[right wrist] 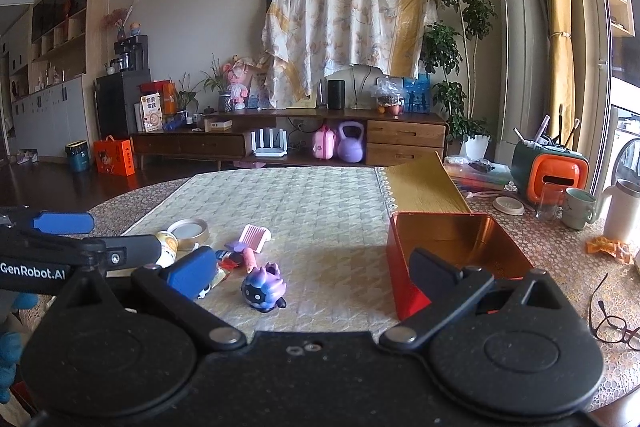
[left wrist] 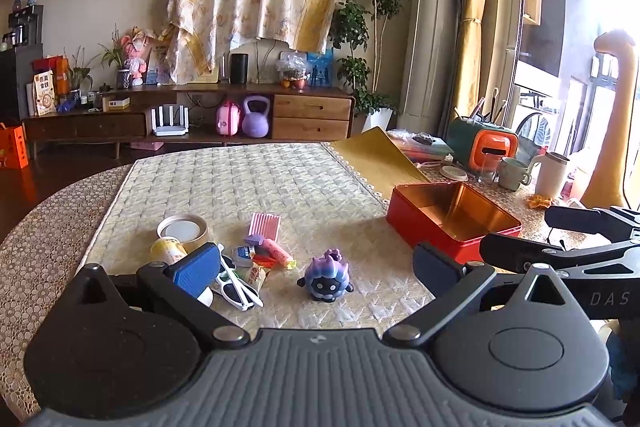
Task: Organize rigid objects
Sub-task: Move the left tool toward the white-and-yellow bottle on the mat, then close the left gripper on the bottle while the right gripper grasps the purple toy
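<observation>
Quilted cream mat [left wrist: 256,179] over a beaded cloth on the desk [left wrist: 44,247]. At far left of the pile, a round tin lid [left wrist: 183,228] lying flat, a yellow can [left wrist: 168,250] on its side just in front. Next, white sunglasses [left wrist: 236,285] partly behind the blue pad of the left tool [left wrist: 316,269], jaws spread wide, nothing between them. Beside the glasses, a small snack packet [left wrist: 256,273], a blue-labelled packet [left wrist: 243,251] and a pink-and-yellow marker [left wrist: 276,251] heaped together, touching. Behind them, a pink ribbed comb [left wrist: 265,225]. Slightly right and apart from the heap, a purple round toy [left wrist: 325,275] standing upright on the mat, between the left tool's pads in that view. Further right, an open red tin box [left wrist: 452,223] with a copper inside, nothing visible in it, sitting at the mat's right edge; gold lid [left wrist: 376,155] propped behind it. Right tool [right wrist: 316,269] likewise wide open and holding nothing, one pad in front of the box's near wall [right wrist: 404,287], the other over the heap. Past the box, an orange-and-green holder [right wrist: 554,171] with pens, a glass [right wrist: 548,201], a green mug [right wrist: 578,207] and a white jug [right wrist: 622,211]. At far right, dark-rimmed spectacles [right wrist: 616,323] lying on the cloth near the desk edge.
</observation>
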A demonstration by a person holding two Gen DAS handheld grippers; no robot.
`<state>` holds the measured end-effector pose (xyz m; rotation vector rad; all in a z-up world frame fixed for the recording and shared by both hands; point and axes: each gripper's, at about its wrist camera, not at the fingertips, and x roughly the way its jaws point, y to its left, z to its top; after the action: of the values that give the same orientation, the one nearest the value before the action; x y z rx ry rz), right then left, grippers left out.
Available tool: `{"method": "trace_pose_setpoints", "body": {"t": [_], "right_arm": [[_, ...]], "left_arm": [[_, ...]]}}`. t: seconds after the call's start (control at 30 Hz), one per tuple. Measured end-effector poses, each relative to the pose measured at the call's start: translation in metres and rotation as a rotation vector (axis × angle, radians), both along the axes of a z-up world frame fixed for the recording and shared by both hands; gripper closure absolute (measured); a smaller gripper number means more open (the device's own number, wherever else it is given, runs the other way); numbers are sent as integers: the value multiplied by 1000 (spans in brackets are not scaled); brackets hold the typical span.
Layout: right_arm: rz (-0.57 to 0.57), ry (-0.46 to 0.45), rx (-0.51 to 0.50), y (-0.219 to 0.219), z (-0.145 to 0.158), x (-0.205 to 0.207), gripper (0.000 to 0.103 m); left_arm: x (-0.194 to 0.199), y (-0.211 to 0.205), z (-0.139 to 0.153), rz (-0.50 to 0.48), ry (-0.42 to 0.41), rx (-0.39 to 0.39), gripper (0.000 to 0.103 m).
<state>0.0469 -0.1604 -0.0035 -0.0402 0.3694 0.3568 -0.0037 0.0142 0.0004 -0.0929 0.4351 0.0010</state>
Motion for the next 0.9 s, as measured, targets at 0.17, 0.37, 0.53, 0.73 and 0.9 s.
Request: {"method": "trace_pose_setpoints", "body": {"t": [0.17,0.37,0.53,0.73,0.9], "right_arm": [[17,10,-10,3,-1,2,0],[38,22,-25,7,-3,7,0],[58,39,-31,13,-5,15,0],[108,111,-25,22,-11,42,1],[152,187,-36,31,-18,67,1]], "left_arm": [[2,7,-2,6,1,-19,0],[5,12,-4,25,-6,-7,0],[13,21,-7,44,3,-9,0],[28,39,-15,101,40,-30,0],[46,62,-28,172,81,-28,0]]}}
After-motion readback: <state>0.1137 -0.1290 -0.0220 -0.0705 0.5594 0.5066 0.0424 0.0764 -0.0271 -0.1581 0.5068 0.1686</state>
